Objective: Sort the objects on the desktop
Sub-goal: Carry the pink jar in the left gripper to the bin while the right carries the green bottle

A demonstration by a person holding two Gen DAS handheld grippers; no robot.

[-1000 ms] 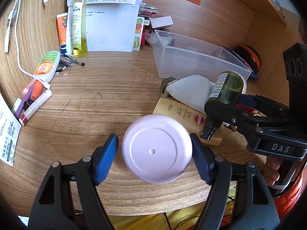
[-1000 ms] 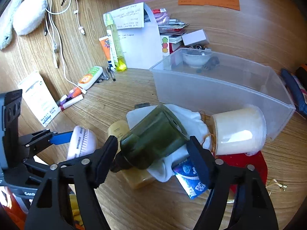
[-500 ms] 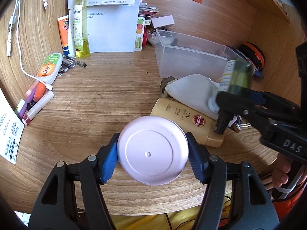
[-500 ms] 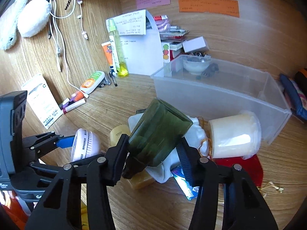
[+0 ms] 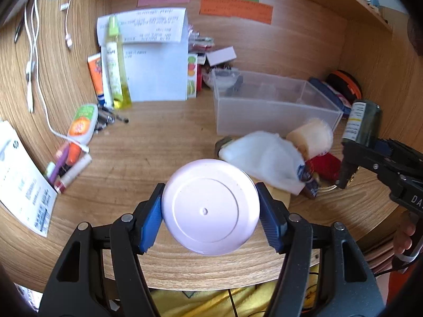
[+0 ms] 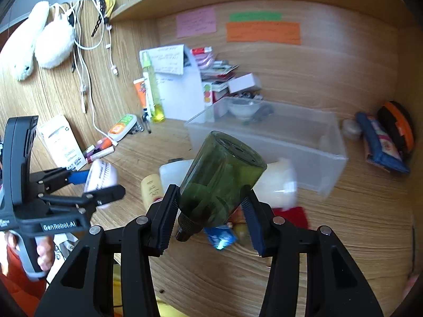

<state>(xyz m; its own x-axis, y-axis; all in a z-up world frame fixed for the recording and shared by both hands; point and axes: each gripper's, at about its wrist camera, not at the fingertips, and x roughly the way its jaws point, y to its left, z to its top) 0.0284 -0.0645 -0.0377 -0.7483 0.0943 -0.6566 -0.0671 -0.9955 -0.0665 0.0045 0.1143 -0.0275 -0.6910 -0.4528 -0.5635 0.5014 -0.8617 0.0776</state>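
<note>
Left wrist view: the left gripper (image 5: pixel 210 215) clamps the pale round jar (image 5: pixel 210 207) between both pads (above the desk's front edge); the right gripper (image 6: pixel 210 210) pinches the green bottle (image 6: pixel 222 177), base up.

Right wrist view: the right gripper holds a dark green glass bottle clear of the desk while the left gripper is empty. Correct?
Not quite. The left gripper is not empty: in the left wrist view its blue pads clamp a round pale pink jar. The right gripper does hold the dark green glass bottle clear of the desk.
</note>
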